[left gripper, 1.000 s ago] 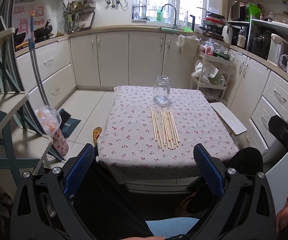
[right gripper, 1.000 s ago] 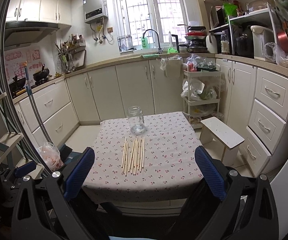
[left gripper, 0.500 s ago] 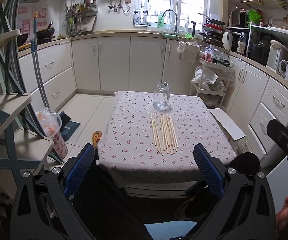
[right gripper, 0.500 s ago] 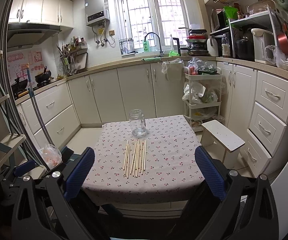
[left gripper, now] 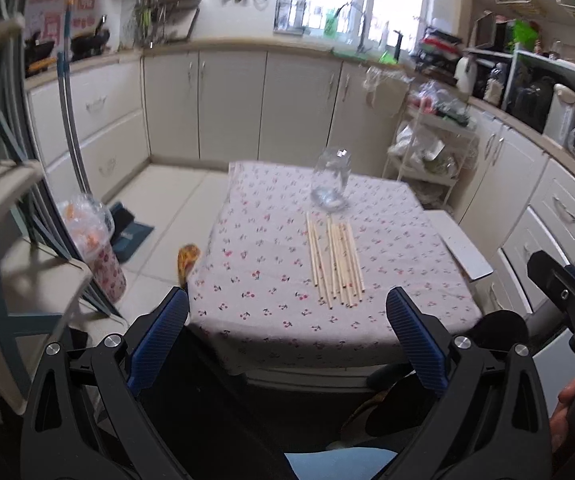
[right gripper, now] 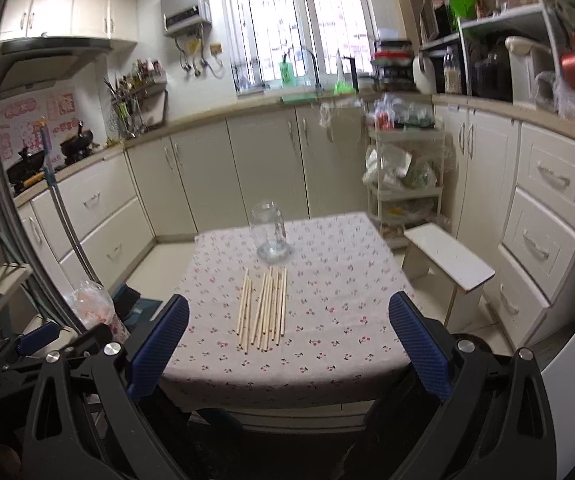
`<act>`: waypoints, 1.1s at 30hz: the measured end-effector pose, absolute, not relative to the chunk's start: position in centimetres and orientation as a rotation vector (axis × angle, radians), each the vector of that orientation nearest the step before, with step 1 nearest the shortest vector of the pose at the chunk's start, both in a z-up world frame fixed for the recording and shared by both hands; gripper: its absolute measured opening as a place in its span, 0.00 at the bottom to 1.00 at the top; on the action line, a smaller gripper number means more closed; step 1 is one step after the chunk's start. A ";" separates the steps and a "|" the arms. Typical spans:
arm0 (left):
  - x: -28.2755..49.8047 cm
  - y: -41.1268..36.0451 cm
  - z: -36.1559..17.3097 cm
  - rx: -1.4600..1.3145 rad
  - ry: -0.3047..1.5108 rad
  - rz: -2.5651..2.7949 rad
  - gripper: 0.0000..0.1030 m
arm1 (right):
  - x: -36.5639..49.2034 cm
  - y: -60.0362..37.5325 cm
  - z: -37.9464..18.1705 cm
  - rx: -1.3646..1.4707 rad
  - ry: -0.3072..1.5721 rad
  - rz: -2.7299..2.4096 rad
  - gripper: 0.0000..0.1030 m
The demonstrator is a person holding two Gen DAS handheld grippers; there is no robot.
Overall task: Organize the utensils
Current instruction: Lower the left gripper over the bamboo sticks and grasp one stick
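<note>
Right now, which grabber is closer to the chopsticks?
Left, slightly. The left gripper hangs just short of the chopsticks, at the table's near edge. The right gripper is back a little further.

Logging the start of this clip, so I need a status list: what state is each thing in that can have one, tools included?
Glass jar: upright on the table, no lid, nothing visible inside.
Chopsticks: lying flat in a loose row on the tablecloth, in front of the jar, none picked up.
Left tool: open, holding nothing, short of the table.
Right tool: open, holding nothing, short of the table.
Cabinet doors: shut.
</note>
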State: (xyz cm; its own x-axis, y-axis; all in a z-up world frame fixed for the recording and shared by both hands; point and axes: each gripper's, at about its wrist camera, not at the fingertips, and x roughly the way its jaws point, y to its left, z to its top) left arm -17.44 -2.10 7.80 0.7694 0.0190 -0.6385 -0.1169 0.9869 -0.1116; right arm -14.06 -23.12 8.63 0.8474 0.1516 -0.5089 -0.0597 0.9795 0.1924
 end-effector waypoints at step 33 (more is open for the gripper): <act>10.6 -1.3 -8.7 -0.158 0.948 0.165 0.92 | 16.5 -17.6 -12.0 0.022 0.993 0.241 0.39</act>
